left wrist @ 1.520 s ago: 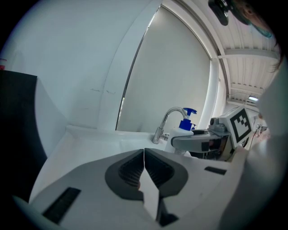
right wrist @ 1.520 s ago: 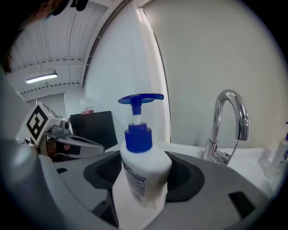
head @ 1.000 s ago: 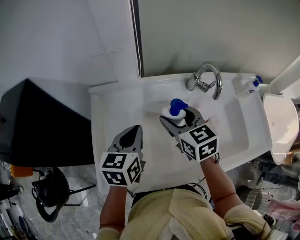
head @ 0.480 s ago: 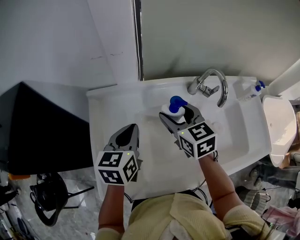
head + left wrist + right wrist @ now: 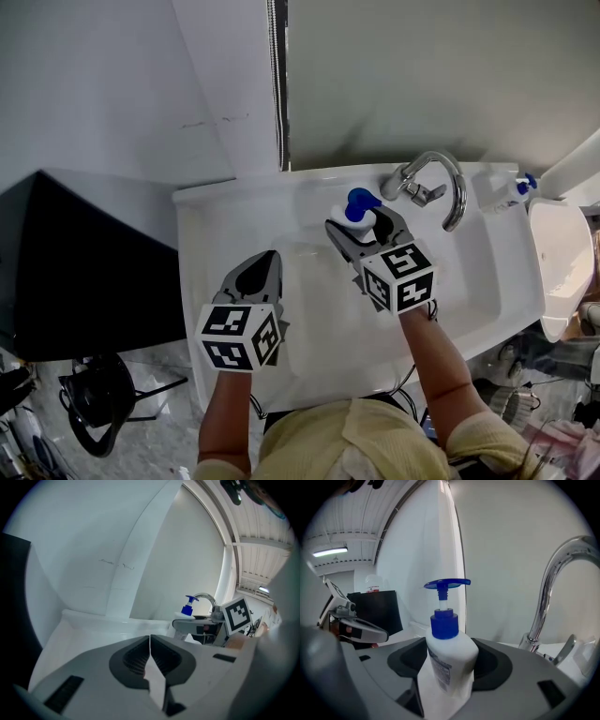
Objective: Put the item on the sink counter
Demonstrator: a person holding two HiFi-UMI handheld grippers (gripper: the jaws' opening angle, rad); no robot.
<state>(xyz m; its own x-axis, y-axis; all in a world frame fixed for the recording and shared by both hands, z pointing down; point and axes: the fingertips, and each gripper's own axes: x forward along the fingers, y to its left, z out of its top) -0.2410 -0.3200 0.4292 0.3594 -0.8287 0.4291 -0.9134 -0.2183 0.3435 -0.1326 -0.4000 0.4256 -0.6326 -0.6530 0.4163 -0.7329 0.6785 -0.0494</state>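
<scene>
My right hand-held gripper (image 5: pixel 362 223) is clamped on a white pump bottle (image 5: pixel 449 656). The bottle stands upright between the two jaws, and each jaw presses on one side of its body. Its blue pump head (image 5: pixel 357 202) sticks up above the jaws. The spout points away from the faucet (image 5: pixel 437 180).

The bottle is just beside the faucet, on the side where my left hand-held gripper (image 5: pixel 269 259) is. It is over the white sink (image 5: pixel 281 202), close to the back edge of the bench (image 5: pixel 234 187). I cannot tell if the bottom of the bottle touches anything, because my gripper hides it. The bottle is not see-through, so I cannot tell what is inside.

My left hand-held gripper is closed tight, jaw against jaw, with nothing in it. It hangs over the sink, farther from the faucet than the bottle is.

On the other side of the faucet a small bottle with a blue top (image 5: pixel 514 189) sits on the bench. Far from the faucet, past the sink's end, is a big black thing (image 5: pixel 75 262).
</scene>
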